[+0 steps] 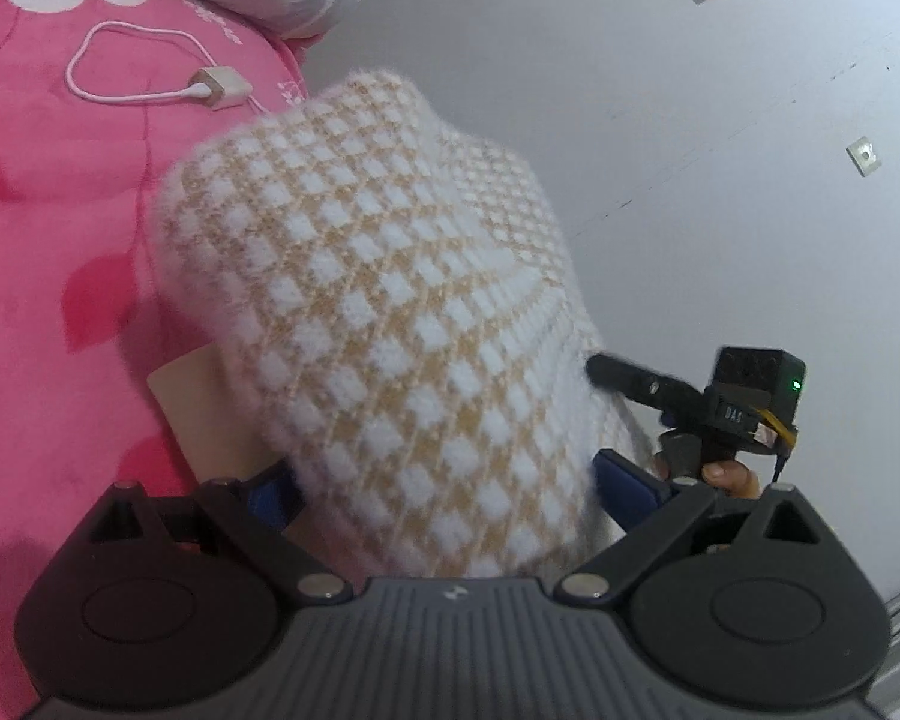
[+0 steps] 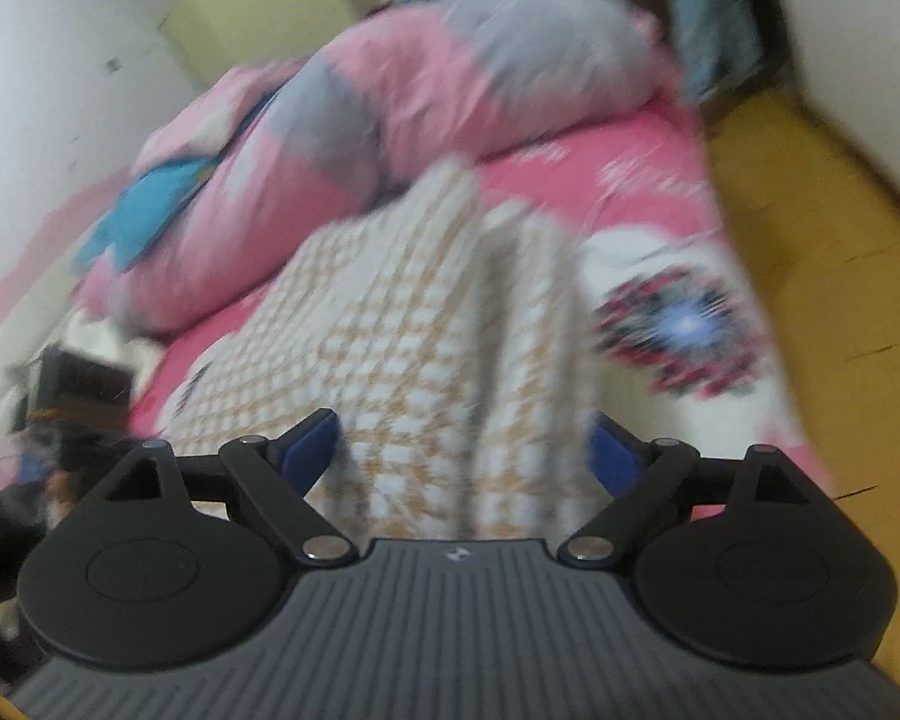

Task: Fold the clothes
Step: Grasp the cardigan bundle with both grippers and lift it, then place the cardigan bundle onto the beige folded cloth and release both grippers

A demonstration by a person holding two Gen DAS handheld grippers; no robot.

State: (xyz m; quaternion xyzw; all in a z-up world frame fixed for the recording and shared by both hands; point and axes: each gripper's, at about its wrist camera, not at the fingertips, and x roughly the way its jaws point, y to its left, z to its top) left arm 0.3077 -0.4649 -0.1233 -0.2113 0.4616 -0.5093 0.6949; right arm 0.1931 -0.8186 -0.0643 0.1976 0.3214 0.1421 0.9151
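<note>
Left wrist view: left tongs (image 1: 444, 492) tilted down (checked sweater (image 1: 378, 312) between).

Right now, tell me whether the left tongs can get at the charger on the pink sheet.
Probably not yet: the charger lies uncovered on the pink sheet, but the checked sweater fills the left tongs from jaw to jaw. Without it, the way looks free.

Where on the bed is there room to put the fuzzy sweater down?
Bare pink floral bedsheet lies between the white charger cable and the tan card. It is crowded by the rumpled pink-and-grey duvet and under the checked white-and-tan sweater.
</note>
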